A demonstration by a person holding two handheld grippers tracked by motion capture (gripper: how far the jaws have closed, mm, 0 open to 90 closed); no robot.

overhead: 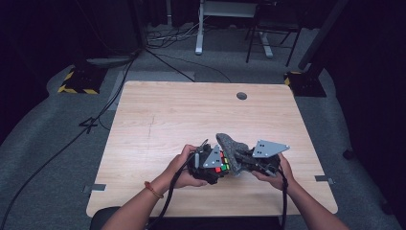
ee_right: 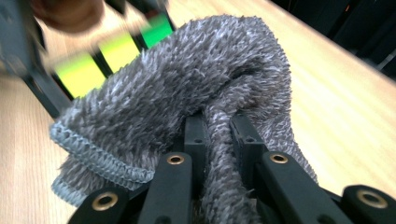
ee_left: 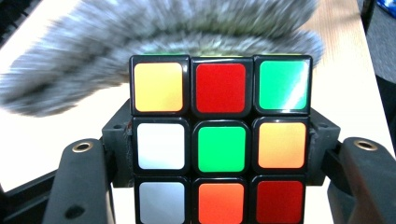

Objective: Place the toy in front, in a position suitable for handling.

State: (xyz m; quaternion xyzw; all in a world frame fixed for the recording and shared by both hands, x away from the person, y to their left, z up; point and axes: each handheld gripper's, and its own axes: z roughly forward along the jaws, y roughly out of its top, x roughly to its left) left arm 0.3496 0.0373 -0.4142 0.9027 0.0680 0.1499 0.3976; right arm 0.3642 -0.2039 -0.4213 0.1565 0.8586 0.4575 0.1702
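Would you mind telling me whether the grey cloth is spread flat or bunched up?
Bunched up: the grey cloth is pinched in a fold by the right tool and draped against the cube.

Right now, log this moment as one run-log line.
left gripper: shut on puzzle cube | right gripper: shut on grey cloth | cloth against cube's top | above table

I'm working in a dim lab or recording studio. My wooden surface [overhead: 158, 115] sits on grey carpet [overhead: 57, 158], with cables [overhead: 72, 139] trailing across it, hazard-striped stand bases [overhead: 79, 81] and black curtains [overhead: 28, 43] around.
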